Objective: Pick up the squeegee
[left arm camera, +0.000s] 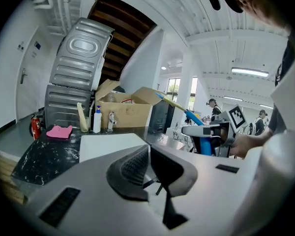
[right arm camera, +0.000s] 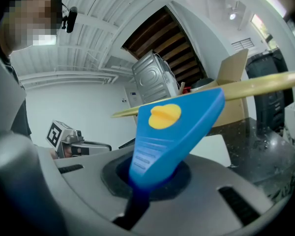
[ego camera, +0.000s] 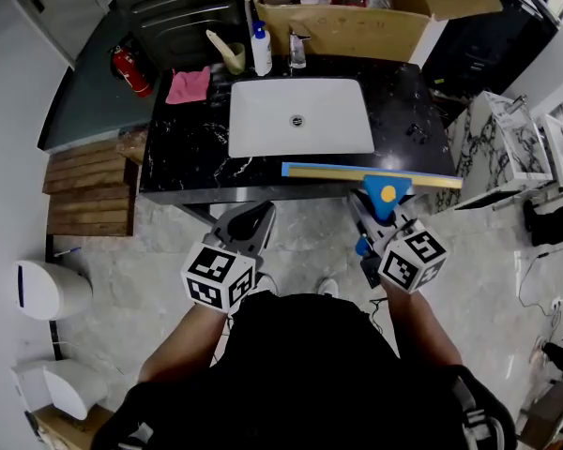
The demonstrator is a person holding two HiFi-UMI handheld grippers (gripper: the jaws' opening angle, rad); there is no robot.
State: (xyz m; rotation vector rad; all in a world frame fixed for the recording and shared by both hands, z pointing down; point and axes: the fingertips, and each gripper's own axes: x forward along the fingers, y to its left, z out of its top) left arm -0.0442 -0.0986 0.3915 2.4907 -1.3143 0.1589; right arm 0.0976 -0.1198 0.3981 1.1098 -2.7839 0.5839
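The squeegee [ego camera: 383, 185] has a blue handle with a yellow button and a long yellow blade that hangs over the front edge of the black counter [ego camera: 183, 162]. My right gripper [ego camera: 375, 221] is shut on the squeegee handle [right arm camera: 160, 146], which fills the right gripper view and sticks up out of the jaws. My left gripper [ego camera: 249, 225] hangs in front of the counter's front edge, left of the squeegee, with its pads [left arm camera: 132, 168] together and nothing between them. In the left gripper view the squeegee [left arm camera: 199, 127] shows at the right, held by the other gripper.
A white sink basin [ego camera: 298, 117] sits in the counter. Behind it stand a soap bottle [ego camera: 261, 51], a tap [ego camera: 296, 49], a cup [ego camera: 233, 56] and a pink cloth [ego camera: 189, 85]. A cardboard box [ego camera: 347, 12] stands at the back. A fire extinguisher [ego camera: 131, 71] and wooden pallets [ego camera: 86, 187] lie left.
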